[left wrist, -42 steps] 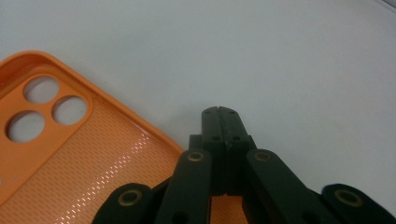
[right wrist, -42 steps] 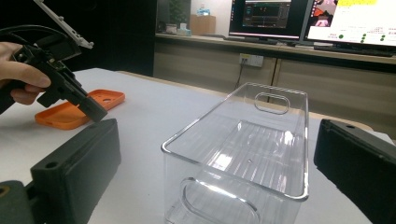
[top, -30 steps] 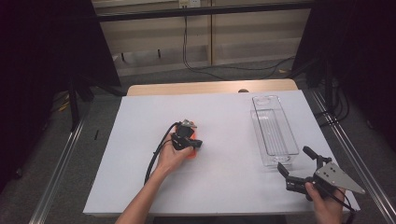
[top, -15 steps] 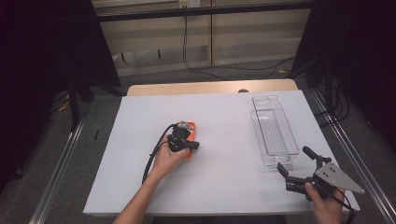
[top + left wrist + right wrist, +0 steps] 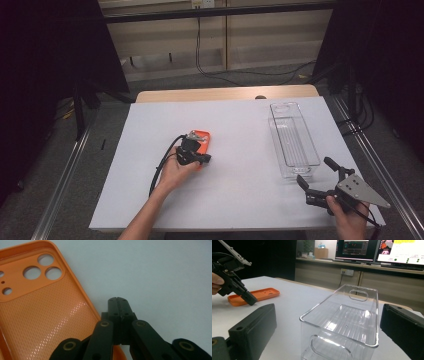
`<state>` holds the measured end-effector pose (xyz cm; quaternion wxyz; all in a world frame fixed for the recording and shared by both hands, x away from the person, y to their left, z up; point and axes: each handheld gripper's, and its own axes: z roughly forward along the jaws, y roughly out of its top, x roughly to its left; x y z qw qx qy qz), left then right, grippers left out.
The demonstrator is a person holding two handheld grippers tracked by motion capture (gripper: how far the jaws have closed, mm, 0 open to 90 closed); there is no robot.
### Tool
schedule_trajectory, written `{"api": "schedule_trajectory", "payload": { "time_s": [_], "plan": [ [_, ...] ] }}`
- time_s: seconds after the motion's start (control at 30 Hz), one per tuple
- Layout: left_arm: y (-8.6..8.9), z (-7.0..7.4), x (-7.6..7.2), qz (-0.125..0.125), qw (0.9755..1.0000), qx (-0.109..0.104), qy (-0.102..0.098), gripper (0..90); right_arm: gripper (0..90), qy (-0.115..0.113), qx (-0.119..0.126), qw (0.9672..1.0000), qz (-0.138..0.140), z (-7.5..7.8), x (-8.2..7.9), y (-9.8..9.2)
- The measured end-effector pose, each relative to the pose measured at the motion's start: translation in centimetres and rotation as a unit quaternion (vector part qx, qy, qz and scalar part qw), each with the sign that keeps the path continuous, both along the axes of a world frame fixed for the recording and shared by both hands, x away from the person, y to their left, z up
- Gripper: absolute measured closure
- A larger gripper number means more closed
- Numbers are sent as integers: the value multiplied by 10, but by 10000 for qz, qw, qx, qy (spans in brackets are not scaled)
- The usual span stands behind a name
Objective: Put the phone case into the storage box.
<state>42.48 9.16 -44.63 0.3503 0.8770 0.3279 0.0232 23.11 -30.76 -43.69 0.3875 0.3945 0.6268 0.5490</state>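
An orange phone case [image 5: 204,136] lies inner side up on the white table, left of centre. My left gripper [image 5: 207,159] rests over its near end, held by a hand. In the left gripper view its jaws [image 5: 118,300] are shut with nothing between them, tips just off the right rim of the case [image 5: 37,315]. A clear plastic bin [image 5: 292,142] stands empty at the right. Just short of its near end my right gripper [image 5: 313,170] is held wide open. In the right gripper view the bin [image 5: 347,322] stands ahead between its fingers [image 5: 254,327], apart from them.
The white table sheet [image 5: 240,195] has free room in the middle and along the front. Metal rails [image 5: 380,165] run along both sides. In the right gripper view, monitors [image 5: 357,247] stand on a bench behind the table.
My left gripper has drawn back a little toward the person, baring the far end of the orange case. The right gripper has stayed put.
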Motion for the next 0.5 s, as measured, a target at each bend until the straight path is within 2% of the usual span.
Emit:
{"api": "schedule_trajectory", "payload": {
  "time_s": [0.27, 0.3, 0.5],
  "plan": [
    [6, 1, 0, 42, 9999, -34, 101, 900, 3, 4, 6, 10000, -9, 0, -1, -1],
    [8, 1, 0, 42, 10000, 16, 86, 900, 3, 4, 18, 10000, -14, 0, -1, -1],
    [17, 0, 2, 140, 9997, -72, 167, 900, 3, -6, -2, 10000, -10, 0, 0, -1]
  ]
}}
